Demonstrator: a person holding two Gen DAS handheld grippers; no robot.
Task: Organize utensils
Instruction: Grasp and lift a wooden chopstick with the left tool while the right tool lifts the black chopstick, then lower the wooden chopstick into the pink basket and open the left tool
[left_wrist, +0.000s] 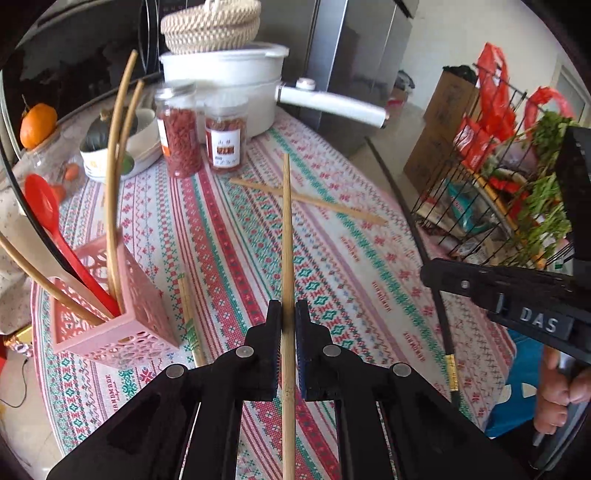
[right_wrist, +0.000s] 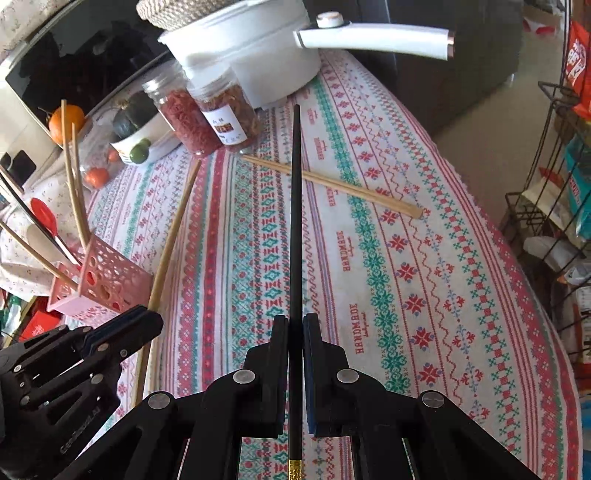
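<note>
A round worktop (left_wrist: 369, 280) under a cross-stitch-patterned tablecloth (right_wrist: 388, 258) in red, green and white fills both wrist views. At its far edge stands a white electric pot (left_wrist: 229, 81) with a long handle pointing right and a woven basket (left_wrist: 210, 26) on its lid. Off the worktop to the right, a black wire rack (left_wrist: 498, 184) holds greens and red packets. On the near left, a pink perforated utensil holder (left_wrist: 122, 317) carries a red spoon (left_wrist: 48, 218) and several bamboo chopsticks (left_wrist: 116, 177) that lean out of it. Two clear jars of dried red goods (left_wrist: 181, 136) stand just in front of the pot, and beside them on the left sits a white bowl (left_wrist: 110, 155) holding a dark squash; an orange (left_wrist: 37, 123) lies further left. The left claw (left_wrist: 288, 314) is clamped on a pale bamboo chopstick (left_wrist: 287, 236), which runs between its pads and points to the far side, clear of the cloth. The right claw (right_wrist: 295, 325) is closed on a black chopstick (right_wrist: 295, 206) with a gold band near its butt end, also pointing away. One loose bamboo chopstick (right_wrist: 332, 184) lies slantwise on the cloth in the middle, and a wrapped pair (left_wrist: 190, 314) rests just right of the holder. Fingers of a hand (left_wrist: 557, 398) wrap the right tool's grip at the near right.
</note>
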